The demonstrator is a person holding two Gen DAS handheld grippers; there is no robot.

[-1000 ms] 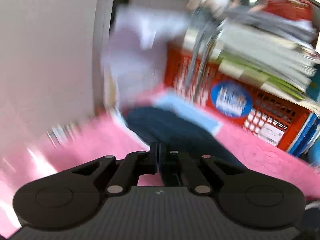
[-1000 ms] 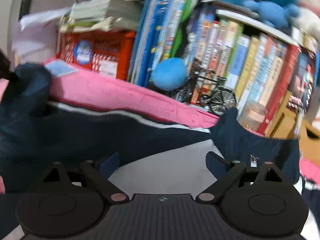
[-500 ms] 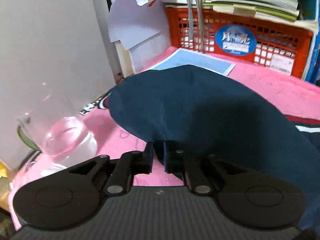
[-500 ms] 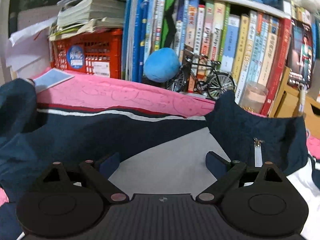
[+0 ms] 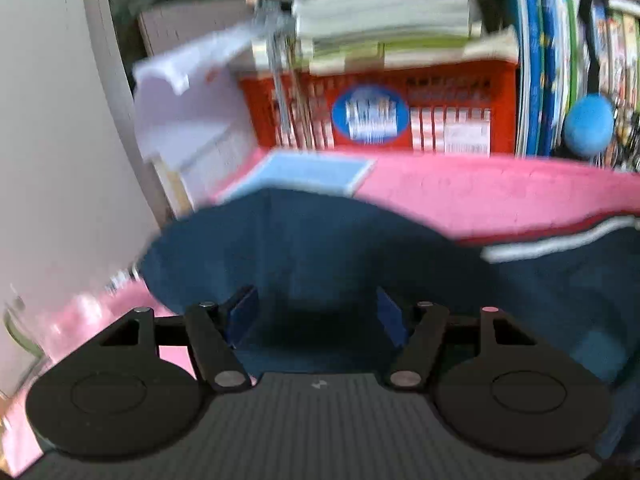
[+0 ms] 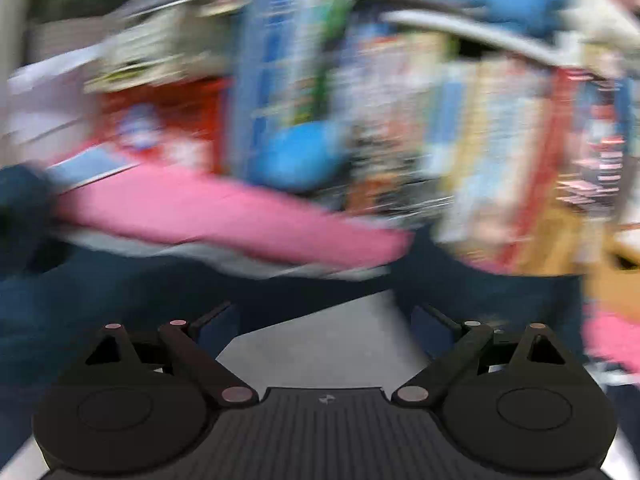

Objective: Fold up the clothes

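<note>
- Our left gripper stands with its jaws parted; they have just been opening, and the navy sleeve fold lies between and ahead of them with neither pad pressing on it, so we judge it released.
- Our right gripper is spread wide and holds nothing; under it we see a grey panel of the same garment, with navy cloth at both sides of the jaws.
- The navy garment lies flat on the pink cover. Seen from the left gripper, its body stretches off to the right, the white and red stripe running that way too, so its long axis lies across our line of reach, not along it.
- The folded lobe sits straight ahead of the left gripper, so that hand is the nearer one for pressing it flat; the right hand is nearer the far navy flap, ahead and to its right.
- We judge the next fold turns on that flap. The right view is heavily blurred, so its edge cannot be placed exactly.
- Behind the cloth stands an orange crate, well apart from both grippers.
</note>
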